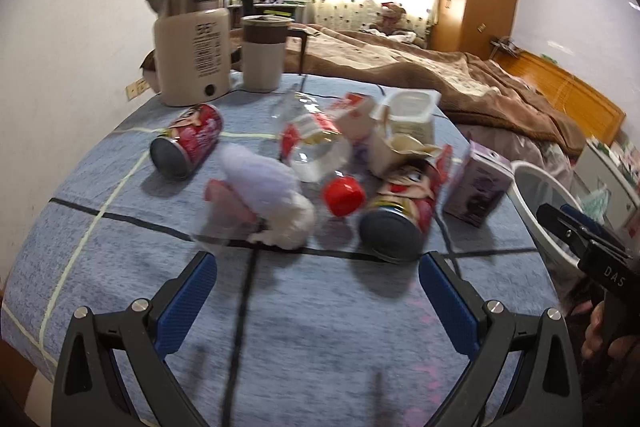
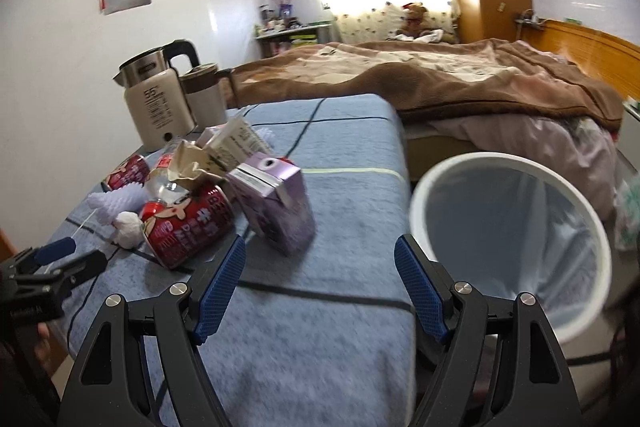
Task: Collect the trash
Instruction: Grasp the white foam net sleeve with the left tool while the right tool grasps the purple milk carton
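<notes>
Both claws gape wide and empty, left claw (image 1: 318,301) before the red can (image 1: 402,213), right claw (image 2: 320,285) near the purple carton (image 2: 276,207).

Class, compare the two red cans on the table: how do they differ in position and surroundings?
The near can lies amid the pile, touching the torn carton; the far can lies apart, nearer the kettle. The near can sits beside the purple carton; the far can doesn't. Both lie on their sides.
</notes>
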Demonstrator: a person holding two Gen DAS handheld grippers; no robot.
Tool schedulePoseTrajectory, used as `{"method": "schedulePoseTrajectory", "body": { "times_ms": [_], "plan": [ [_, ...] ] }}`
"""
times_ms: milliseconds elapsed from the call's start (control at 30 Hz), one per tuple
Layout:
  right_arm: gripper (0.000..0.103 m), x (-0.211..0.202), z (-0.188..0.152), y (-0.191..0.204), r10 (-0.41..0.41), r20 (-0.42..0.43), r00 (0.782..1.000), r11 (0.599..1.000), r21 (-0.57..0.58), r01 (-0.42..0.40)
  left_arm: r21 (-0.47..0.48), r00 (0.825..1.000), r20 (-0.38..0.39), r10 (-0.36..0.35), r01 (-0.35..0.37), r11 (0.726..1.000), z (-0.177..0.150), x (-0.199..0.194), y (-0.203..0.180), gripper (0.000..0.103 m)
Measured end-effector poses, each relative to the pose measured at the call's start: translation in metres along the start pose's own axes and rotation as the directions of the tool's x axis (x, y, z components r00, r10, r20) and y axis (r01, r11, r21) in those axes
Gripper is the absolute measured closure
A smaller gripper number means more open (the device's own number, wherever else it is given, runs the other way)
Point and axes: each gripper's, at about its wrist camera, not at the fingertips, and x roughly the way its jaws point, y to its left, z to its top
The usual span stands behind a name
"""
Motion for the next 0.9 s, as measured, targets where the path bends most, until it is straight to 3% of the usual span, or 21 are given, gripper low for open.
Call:
{"method": "schedulePoseTrajectory", "body": {
  "times_ms": [267,533,600,733,800,900],
  "plan": [
    [0.026,0.036,0.019,0.010,0.057,-0.067,0.996,0.998,-0.030,-0.059,-0.078,1.000,-0.023,-0.002,0.001,0.997,0.012,0.011,0.029,0.001],
    [0.027,0.056,0.026,0.025,0.072,-0.079,0.994,0.995,-0.064,-0.077,-0.122,1.000,0.000,0.009,-0.009,0.992,0.031,0.024,0.045,0.002],
    [0.031,0.059,0.028,0.025,0.079,-0.081,0.994,0.995,-0.057,-0.084,-0.143,1.000,-0.003,0.014,-0.014,0.990,0.037,0.029,0.049,0.010],
    [0.039,0.064,0.030,0.028,0.085,-0.086,0.993,0.995,-0.047,-0.090,-0.169,1.000,0.005,0.002,-0.001,0.986,0.047,0.034,0.055,0.010],
    [0.047,0.065,0.029,0.028,0.086,-0.094,0.992,0.995,-0.042,-0.091,-0.172,1.000,-0.011,0.023,-0.024,0.985,0.052,0.042,0.058,0.018],
    [0.051,0.067,0.028,0.028,0.094,-0.101,0.990,0.995,-0.028,-0.098,-0.180,0.999,-0.031,0.022,-0.027,0.983,0.059,0.052,0.063,0.021]
  ]
}}
